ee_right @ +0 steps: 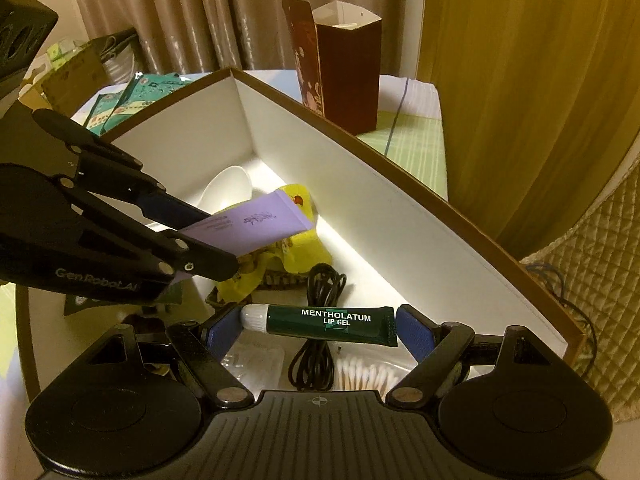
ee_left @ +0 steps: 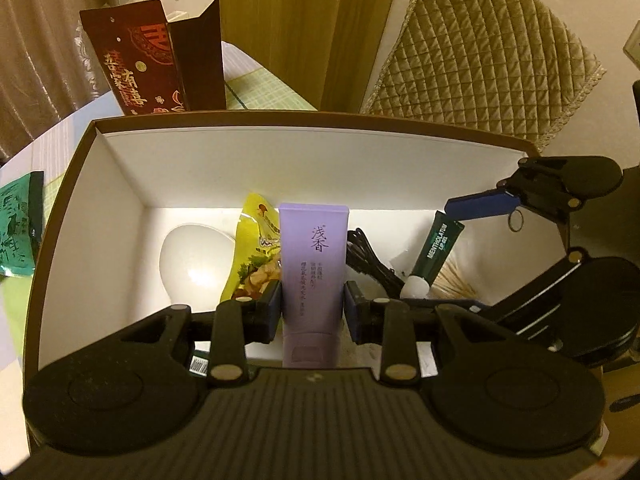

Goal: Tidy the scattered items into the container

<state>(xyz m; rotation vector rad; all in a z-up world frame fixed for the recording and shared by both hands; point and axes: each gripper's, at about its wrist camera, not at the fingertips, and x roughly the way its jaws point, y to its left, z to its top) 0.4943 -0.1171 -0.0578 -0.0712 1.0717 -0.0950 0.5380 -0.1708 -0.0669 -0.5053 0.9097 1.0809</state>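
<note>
The big cardboard box (ee_left: 120, 168) has smooth, matt white walls. Inside it lie a soft matt purple plastic tube (ee_left: 313, 264), a shiny yellow plastic snack bag (ee_left: 256, 256) and a glossy white plastic spoon (ee_left: 192, 264).

Your left tongs (ee_left: 313, 312) cover the lower end of the purple tube (ee_left: 313, 264), so you cannot see its cap, and the small print down its front is too fine to read. In the right wrist view your right tongs' (ee_right: 319, 326) body hides the near ends of the cotton swabs (ee_right: 366, 374) and the black cable (ee_right: 318, 320), while the left tongs' arm covers part of the yellow snack packet (ee_right: 296, 256) and the white spoon (ee_right: 228, 190). The green packets (ee_right: 136, 98) beyond the box (ee_right: 400, 216) sit half behind its wall, their print too small to make out.
</note>
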